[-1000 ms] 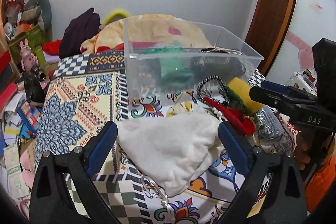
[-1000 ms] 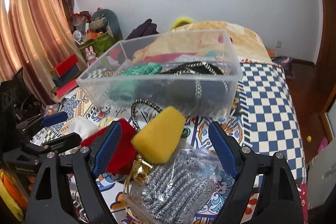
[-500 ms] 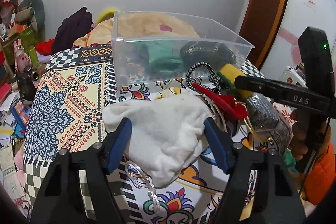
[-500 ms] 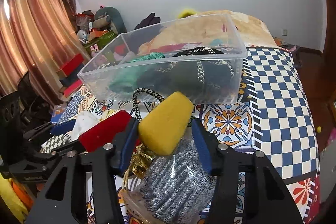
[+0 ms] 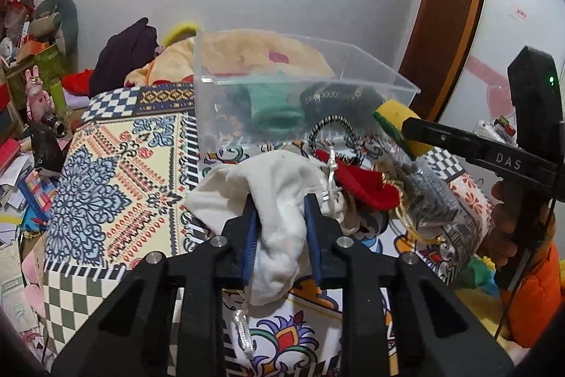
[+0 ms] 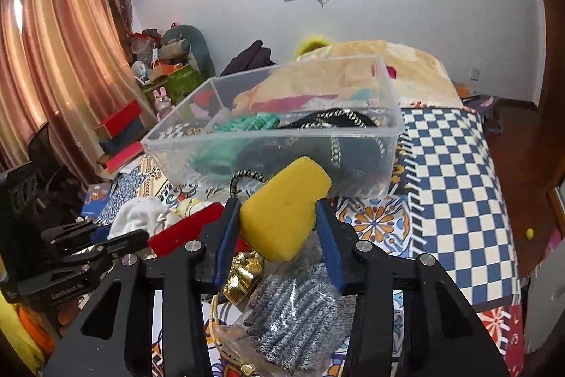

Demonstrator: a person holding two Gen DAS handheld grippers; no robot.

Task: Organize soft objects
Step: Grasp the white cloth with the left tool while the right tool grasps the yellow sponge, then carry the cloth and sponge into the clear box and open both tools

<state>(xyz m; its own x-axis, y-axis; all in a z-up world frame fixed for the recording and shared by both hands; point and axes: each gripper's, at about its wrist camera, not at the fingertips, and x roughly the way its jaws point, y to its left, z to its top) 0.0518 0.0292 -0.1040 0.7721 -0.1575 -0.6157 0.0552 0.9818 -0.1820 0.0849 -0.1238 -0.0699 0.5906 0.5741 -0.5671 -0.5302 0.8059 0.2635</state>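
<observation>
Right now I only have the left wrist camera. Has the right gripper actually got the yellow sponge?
Observer: Yes. From the right wrist view, the right gripper has just been closing, and both pads press the yellow sponge between them.
Operator: Anything underneath it?
Observer: A bagged steel scourer lies directly below the sponge, outside the grip.
Operator: Room in the bin?
Observer: The clear bin looks bare at its left end.

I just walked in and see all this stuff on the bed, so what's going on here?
A person is tidying soft things with two hand-held tools. The left gripper has just been closing on a white cloth pouch, and the right gripper on a yellow sponge. Both sit just in front of a clear plastic bin that already holds a green item and a dark one.
</observation>
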